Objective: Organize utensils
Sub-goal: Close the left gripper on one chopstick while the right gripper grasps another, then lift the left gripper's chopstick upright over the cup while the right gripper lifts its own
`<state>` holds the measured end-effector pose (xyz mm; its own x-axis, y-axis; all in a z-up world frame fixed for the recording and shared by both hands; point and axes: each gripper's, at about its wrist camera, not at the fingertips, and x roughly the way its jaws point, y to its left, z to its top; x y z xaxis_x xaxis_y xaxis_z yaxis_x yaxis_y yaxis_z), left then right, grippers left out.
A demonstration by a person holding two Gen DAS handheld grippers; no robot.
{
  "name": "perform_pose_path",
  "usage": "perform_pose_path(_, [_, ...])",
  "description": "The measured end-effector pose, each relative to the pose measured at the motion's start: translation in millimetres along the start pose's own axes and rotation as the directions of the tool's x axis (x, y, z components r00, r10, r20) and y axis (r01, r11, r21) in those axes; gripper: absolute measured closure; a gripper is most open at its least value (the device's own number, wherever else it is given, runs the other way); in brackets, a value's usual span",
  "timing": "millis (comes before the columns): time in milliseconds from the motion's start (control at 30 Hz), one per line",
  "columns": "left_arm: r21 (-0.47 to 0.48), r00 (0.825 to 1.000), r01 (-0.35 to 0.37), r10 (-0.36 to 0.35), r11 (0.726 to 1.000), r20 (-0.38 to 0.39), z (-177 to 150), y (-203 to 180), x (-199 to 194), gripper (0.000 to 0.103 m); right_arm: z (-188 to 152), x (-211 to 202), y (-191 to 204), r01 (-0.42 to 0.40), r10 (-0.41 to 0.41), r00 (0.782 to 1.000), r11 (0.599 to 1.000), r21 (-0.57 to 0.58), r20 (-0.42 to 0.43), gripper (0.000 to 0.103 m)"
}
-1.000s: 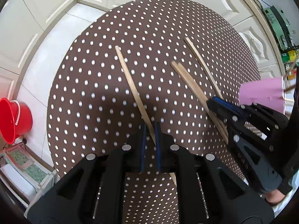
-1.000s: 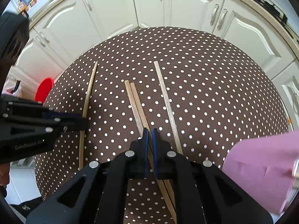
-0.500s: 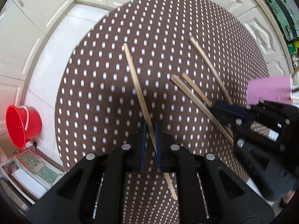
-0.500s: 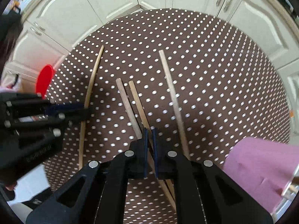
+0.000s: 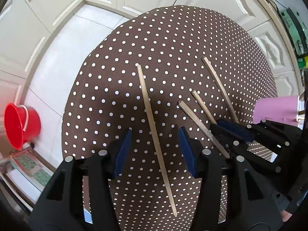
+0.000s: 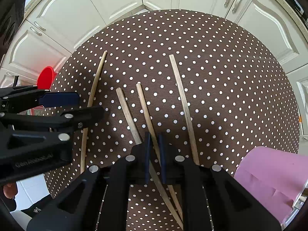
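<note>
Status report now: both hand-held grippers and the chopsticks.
Left hand-held gripper just opened, straddling one chopstick lying on the table. Right hand-held gripper shut on a middle chopstick. Nothing in the way.

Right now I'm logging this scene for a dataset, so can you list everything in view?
chopsticks: four, pale wood, lying apart on the table, roughly parallel
table: one, round, brown cloth with white dots
holder: one, pink, at the table's right edge
bucket: one, red, on the floor to the table's left
cabinets: cream, beyond the table
floor: white tiles
left gripper: black with blue pads, jaws just opened, astride the leftmost chopstick without pressing it
right gripper: black with blue pads, nearly shut around a middle chopstick
hand: partly seen at the lower left of the right wrist view
</note>
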<state>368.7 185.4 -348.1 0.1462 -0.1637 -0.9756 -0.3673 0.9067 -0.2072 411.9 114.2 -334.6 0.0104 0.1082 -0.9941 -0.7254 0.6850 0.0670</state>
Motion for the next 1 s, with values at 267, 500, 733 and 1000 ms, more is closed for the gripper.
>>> perform_pose_path(267, [-0.003,0.999,0.041,-0.041,0.999,0.013,4.2,-31.3,3.6,0.096,-16.4,-20.0,4.5,-0.029,0.028,0.998,0.999,0.022,0.052,0.099])
perform_pose_path(500, [0.081,0.983,0.139,-0.147,0.987,0.108,-9.4,-48.7,-37.8,0.097,-32.2,-64.2,6.7,-0.072,0.065,0.986,0.997,0.040,0.156,0.099])
perform_pose_path(733, [0.155,0.957,0.188,-0.217,0.970,0.193,-32.4,-53.3,-91.4,0.097,-57.8,-122.9,-0.3,-0.150,0.115,0.940,0.985,0.087,0.321,0.099])
perform_pose_path(1000, [0.254,0.922,0.202,-0.270,0.946,0.276,-50.9,-77.5,-149.8,0.097,-91.1,-186.7,5.6,-0.152,0.089,0.865,0.984,0.089,0.494,0.099])
